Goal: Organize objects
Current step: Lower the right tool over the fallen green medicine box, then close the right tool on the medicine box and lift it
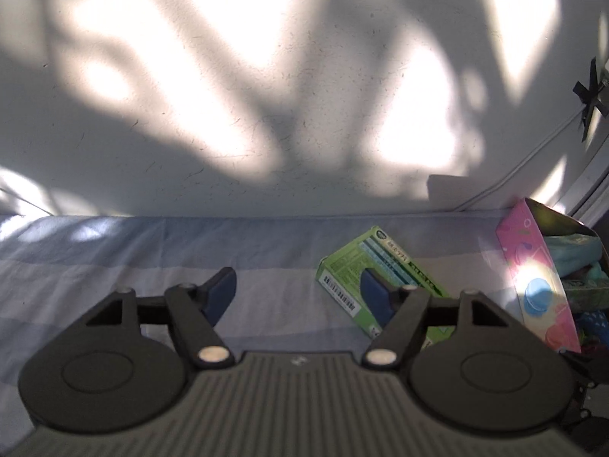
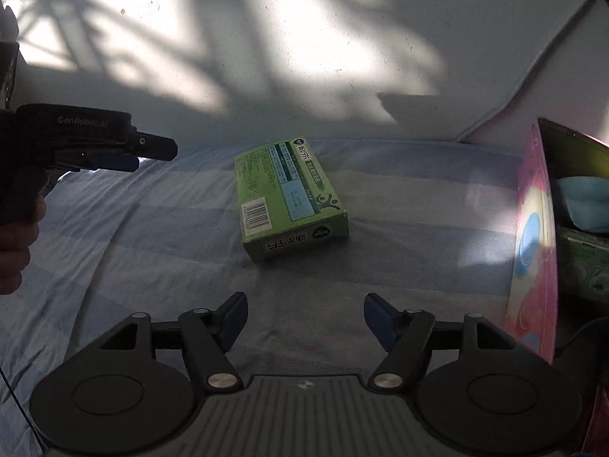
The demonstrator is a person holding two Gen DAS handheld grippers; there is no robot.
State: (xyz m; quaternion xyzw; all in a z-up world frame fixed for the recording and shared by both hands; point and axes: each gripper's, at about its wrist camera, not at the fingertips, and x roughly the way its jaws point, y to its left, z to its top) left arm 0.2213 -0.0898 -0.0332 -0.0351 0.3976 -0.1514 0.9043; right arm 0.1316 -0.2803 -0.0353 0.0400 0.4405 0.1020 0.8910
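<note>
The left claw (image 1: 297, 295) stood open, its blue pads well apart with nothing between them. In the left wrist view the green carton (image 1: 356, 266) lay at about 2 o'clock from the claw, flat on the striped bedsheet (image 1: 152, 251); the claw's right-hand finger (image 1: 375, 301) overlapped the carton in the picture, but contact could not be confirmed.

The right claw (image 2: 303, 321) was also open and empty, both pads apart above bare sheet. In the right wrist view the green carton (image 2: 291, 198) lay at 12 o'clock, ahead of the claw and clear of it, barcode face up, its long axis skewed to the claw's line.

A pink box (image 2: 533, 243) stood at 3 o'clock at the right edge of the bed, its printed wall facing the carton. It held a light-blue soft item (image 2: 584, 202) and a second green pack (image 2: 586, 262); the remaining contents were too dark to identify.

The left claw (image 2: 152, 156) appeared in the right wrist view at 10 o'clock, held by a hand (image 2: 17, 251), raised above the sheet and well apart from the carton. A white wall (image 1: 266, 95) with patchy sunlight rose behind the bed.
</note>
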